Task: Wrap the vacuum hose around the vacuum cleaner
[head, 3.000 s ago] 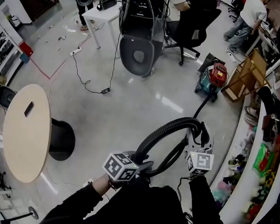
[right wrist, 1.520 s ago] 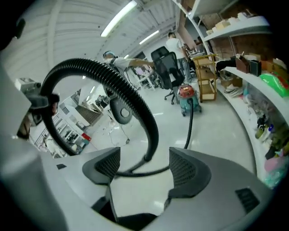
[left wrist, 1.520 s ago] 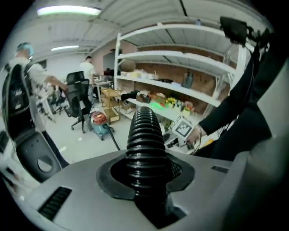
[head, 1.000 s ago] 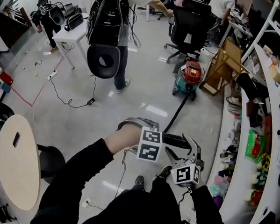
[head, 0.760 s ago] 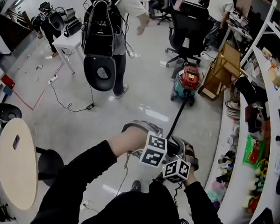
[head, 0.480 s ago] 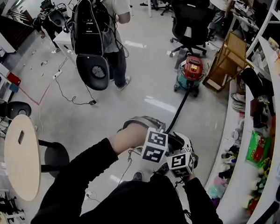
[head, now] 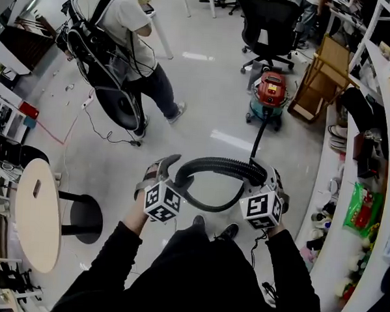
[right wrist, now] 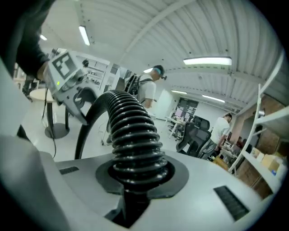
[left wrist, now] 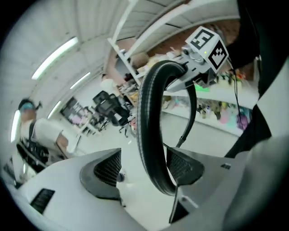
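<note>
Hose (head: 211,165) looks light, ribbed and springy, so it will try to uncoil. Grip on the ribs. Right gripper (right wrist: 135,173) fingers are clamped on it. Left gripper (left wrist: 143,166) fingers have just been opening, hose loose between them. Vacuum cleaner (head: 270,91) is ahead on the floor (head: 204,113), near the shelving (head: 378,135). Person (head: 120,31) at left, open floor between.

Round table (head: 34,222), black office chair (head: 272,19), standing person (head: 124,18), wooden frame (head: 324,74)

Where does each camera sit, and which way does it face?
Head view: on the head, looking down; sleeves, left gripper, right gripper, vacuum cleaner.
Left gripper view: along its jaws, just opened, hose between; right gripper beyond.
Right gripper view: along its jaws, just closed on the hose; left gripper beyond.
All share the hose.
</note>
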Tool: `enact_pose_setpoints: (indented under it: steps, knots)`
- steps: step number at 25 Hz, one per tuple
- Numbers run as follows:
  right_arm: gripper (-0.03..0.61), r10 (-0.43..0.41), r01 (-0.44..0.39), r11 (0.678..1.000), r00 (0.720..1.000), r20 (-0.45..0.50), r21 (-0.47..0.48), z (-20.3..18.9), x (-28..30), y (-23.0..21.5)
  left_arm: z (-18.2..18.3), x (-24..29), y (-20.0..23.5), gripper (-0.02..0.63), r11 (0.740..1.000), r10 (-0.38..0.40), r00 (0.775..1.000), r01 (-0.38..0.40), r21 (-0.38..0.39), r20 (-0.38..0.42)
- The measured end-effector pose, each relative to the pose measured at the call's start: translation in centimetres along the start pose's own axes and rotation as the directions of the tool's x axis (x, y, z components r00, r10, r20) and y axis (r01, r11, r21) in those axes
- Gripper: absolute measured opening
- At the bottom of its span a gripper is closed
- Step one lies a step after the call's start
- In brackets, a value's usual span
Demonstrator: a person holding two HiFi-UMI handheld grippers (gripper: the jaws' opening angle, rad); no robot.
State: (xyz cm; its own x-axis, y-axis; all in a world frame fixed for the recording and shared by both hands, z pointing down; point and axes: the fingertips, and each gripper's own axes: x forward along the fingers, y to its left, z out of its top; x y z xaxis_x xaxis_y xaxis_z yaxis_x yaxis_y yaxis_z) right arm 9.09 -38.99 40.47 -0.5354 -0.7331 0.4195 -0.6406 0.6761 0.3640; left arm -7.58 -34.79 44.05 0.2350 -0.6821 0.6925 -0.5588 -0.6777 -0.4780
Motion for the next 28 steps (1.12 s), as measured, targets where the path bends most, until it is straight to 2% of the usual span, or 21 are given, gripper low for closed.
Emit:
enact_pose_setpoints:
  steps: [1, 2, 3, 5, 7, 9, 10, 11, 13, 14, 16, 17, 18, 19, 20, 23, 26, 28]
  knots:
    - [0.087, -0.009, 0.007, 0.999, 1.0, 0.024, 0.05, 0.0, 0.0, -1.2, -1.6, -0.4, 0.1, 0.308, 0.992, 0.023, 1.0, -0.021, -0.125, 0.015]
    - [0.087, -0.02, 0.015, 0.995, 0.999, 0.048, 0.1, -0.1, -0.2, -2.3, -3.1, -0.4, -0.4, 0.308, 0.971, 0.027, 0.999, -0.02, -0.239, 0.029]
    - [0.087, -0.034, 0.023, 0.989, 0.997, 0.07, 0.149, -0.2, -0.3, -3.4, -4.6, 0.0, -1.7, 0.308, 0.939, 0.012, 0.999, 0.003, -0.343, 0.042]
    - [0.087, -0.064, 0.034, 0.967, 0.992, 0.113, 0.253, -0.5, -0.6, -5.1, -7.5, 1.9, -5.2, 0.325, 0.86, -0.043, 0.998, 0.064, -0.506, 0.054]
    - [0.087, -0.094, 0.033, 0.936, 0.983, 0.158, 0.352, -0.9, -0.7, -6.5, -10.1, 4.6, -8.2, 0.341, 0.787, -0.074, 0.996, 0.086, -0.611, 0.046]
    - [0.087, -0.117, 0.022, 0.9, 0.974, 0.194, 0.436, -1.3, -0.8, -7.6, -11.4, 7.7, -9.6, 0.346, 0.689, -0.089, 0.994, 0.109, -0.717, 0.066]
    - [0.087, -0.127, 0.015, 0.88, 0.971, 0.203, 0.475, -1.5, -0.8, -8.1, -11.5, 9.2, -9.9, 0.35, 0.639, -0.098, 0.992, 0.128, -0.758, 0.084]
    - [0.087, -0.135, 0.009, 0.857, 0.969, 0.209, 0.515, -1.5, -0.8, -8.7, -11.5, 10.6, -9.9, 0.35, 0.61, -0.11, 0.99, 0.14, -0.78, 0.091]
    - [0.087, -0.161, -0.006, 0.801, 0.961, 0.224, 0.599, -1.6, -0.5, -9.9, -12.2, 13.3, -9.4, 0.35, 0.586, -0.125, 0.99, 0.13, -0.8, 0.07]
    - [0.087, -0.177, -0.013, 0.768, 0.957, 0.231, 0.64, -1.8, -0.2, -10.6, -12.6, 14.5, -8.8, 0.348, 0.556, -0.123, 0.991, 0.119, -0.822, 0.061]
    - [0.088, -0.209, -0.018, 0.7, 0.951, 0.229, 0.714, -2.2, 0.9, -11.7, -13.3, 16.5, -6.9, 0.33, 0.452, -0.092, 0.994, 0.099, -0.887, 0.064]
    - [0.087, -0.223, -0.019, 0.666, 0.949, 0.223, 0.746, -2.4, 1.7, -12.2, -13.5, 17.1, -5.5, 0.229, 0.405, -0.067, 0.995, 0.095, -0.909, 0.074]
    - [0.089, -0.236, -0.019, 0.632, 0.948, 0.215, 0.775, -2.7, 2.7, -12.5, -13.3, 17.7, -3.9, 0.229, 0.381, -0.047, 0.995, 0.101, -0.919, 0.09]
    - [0.089, -0.248, -0.021, 0.597, 0.946, 0.209, 0.802, -2.9, 3.8, -12.7, -12.7, 18.1, -2.1, 0.227, 0.381, -0.03, 0.993, 0.119, -0.917, 0.116]
    - [0.089, -0.26, -0.024, 0.563, 0.944, 0.205, 0.826, -3.2, 5.0, -12.9, -11.9, 18.4, -0.2, 0.221, 0.398, -0.012, 0.989, 0.141, -0.907, 0.148]
    - [0.088, -0.303, -0.026, 0.461, 0.935, 0.185, 0.887, -4.2, 8.2, -13.3, -8.7, 18.6, 6.7, 0.195, 0.467, 0.067, 0.966, 0.19, -0.864, 0.249]
    - [0.087, -0.358, 0.001, 0.353, 0.924, 0.134, 0.936, -5.7, 11.1, -14.0, -4.7, 18.5, 14.3, 0.171, 0.564, 0.12, 0.935, 0.213, -0.798, 0.334]
    - [0.088, -0.387, 0.03, 0.294, 0.918, 0.091, 0.955, -7.1, 12.8, -14.3, -1.7, 18.5, 19.0, 0.16, 0.632, 0.142, 0.916, 0.208, -0.747, 0.375]
